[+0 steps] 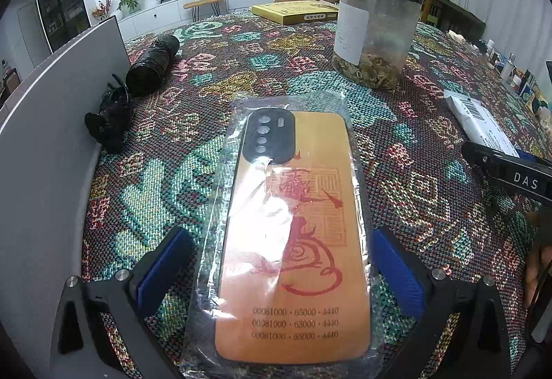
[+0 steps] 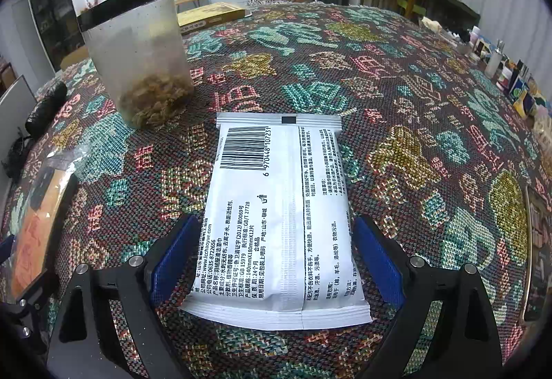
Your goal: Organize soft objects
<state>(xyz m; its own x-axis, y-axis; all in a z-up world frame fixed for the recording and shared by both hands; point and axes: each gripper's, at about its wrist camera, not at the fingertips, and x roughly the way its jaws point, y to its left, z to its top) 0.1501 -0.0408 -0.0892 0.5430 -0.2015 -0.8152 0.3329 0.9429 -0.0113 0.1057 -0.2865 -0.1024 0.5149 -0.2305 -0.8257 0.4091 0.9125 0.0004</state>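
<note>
Your left gripper (image 1: 276,279) sits low over the worktop (image 1: 414,144), its blue-padded fingers (image 1: 165,272) spread wide either side of the orange phone case in crinkly clear plastic wrap (image 1: 293,241), right pad touching the wrap. Your right gripper (image 2: 276,261) likewise straddles the white soft foil pack with a barcode (image 2: 276,213), fingers open, pads close against its edges. Beyond stand a clear plastic jar of dried bits (image 2: 138,58), a black roll (image 1: 151,65) and a yellow flat box (image 1: 293,12).

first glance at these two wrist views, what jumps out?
The orange phone case in a clear plastic sleeve fills the left wrist view, lying between the open left gripper. The white wipes packet sits likewise between the open right gripper. Behind both, a clear jar stands upright on the loud patterned tablecloth.
</note>
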